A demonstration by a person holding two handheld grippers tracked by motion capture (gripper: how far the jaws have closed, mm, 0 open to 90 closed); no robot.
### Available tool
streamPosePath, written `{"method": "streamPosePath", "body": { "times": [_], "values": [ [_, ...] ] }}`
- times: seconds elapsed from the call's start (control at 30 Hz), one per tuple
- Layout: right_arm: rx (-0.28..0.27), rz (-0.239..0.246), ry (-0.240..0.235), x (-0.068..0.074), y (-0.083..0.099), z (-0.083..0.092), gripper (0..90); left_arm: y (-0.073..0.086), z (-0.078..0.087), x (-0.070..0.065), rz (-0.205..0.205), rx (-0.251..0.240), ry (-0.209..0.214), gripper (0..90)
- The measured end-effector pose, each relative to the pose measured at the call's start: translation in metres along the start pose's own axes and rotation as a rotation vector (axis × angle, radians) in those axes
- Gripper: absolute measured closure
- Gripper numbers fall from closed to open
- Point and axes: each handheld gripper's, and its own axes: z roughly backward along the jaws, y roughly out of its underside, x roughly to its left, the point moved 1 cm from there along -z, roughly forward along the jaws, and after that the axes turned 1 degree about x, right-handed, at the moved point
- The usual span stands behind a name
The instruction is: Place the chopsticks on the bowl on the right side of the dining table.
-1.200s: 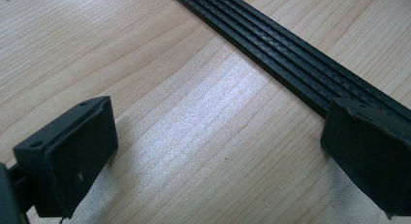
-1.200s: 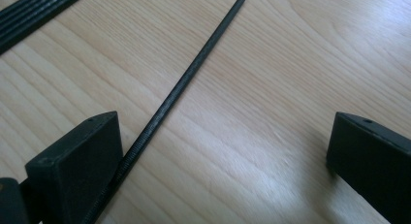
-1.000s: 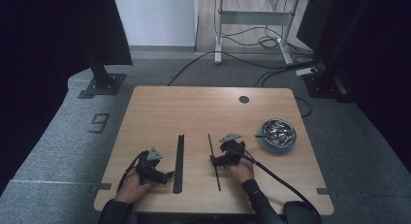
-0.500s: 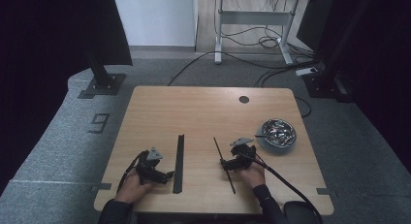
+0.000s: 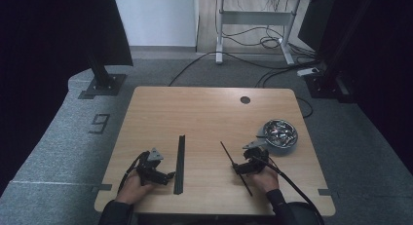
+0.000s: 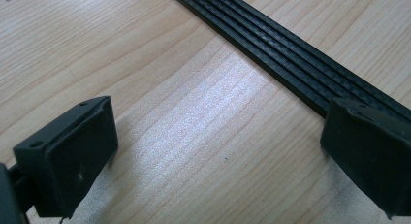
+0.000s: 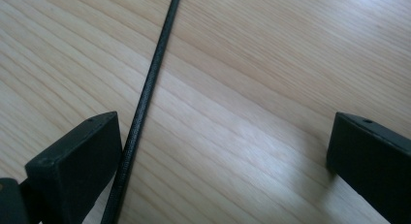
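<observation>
I see my right gripper [image 7: 223, 156] spread wide, the thin black rod [image 7: 145, 98] just inside one jaw. My left gripper [image 6: 213, 151] gapes too, beside the ribbed black strip [image 6: 291, 64]. Both hands rest low on the table [image 5: 204, 113].

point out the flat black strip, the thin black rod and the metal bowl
flat black strip [image 5: 179, 161], high view, middle of its length
thin black rod [image 7: 145, 98], right gripper view, middle of the shaft
metal bowl [image 5: 287, 143], high view, near rim
</observation>
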Motion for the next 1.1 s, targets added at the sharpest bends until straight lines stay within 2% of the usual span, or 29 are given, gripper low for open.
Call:
{"method": "streamPosePath", "body": {
  "times": [0.3,0.37,0.47,0.53,0.73,0.87,0.9,1.1],
  "values": [
    [0.06,-0.015,0.023,-0.02,0.007,0.012,0.5,0.0,0.0,0.0,0.002,0.0,0.001,0.0],
    [0.075,-0.007,0.038,-0.025,0.007,0.016,3.7,0.0,0.0,0.0,0.001,0.001,0.001,0.0],
    [0.1,0.001,0.038,-0.032,0.007,0.021,13.8,0.0,0.0,0.0,0.001,-0.001,0.001,0.0],
    [0.123,0.008,0.037,-0.036,0.007,0.025,17.4,0.0,0.0,0.0,0.001,0.0,0.001,0.0],
    [0.222,0.006,-0.001,-0.045,0.003,0.033,39.9,0.0,0.0,0.0,0.002,-0.001,0.001,0.0],
    [0.298,0.029,-0.016,-0.044,-0.002,0.036,51.1,0.0,0.0,0.0,0.001,0.0,0.0,0.0],
    [0.331,0.043,-0.024,-0.043,-0.005,0.036,55.2,0.0,0.0,0.0,0.001,0.0,0.0,0.0],
    [0.457,0.058,-0.03,-0.041,-0.016,0.032,58.4,0.0,0.0,0.0,0.002,0.0,0.002,0.0]
  ]
}}
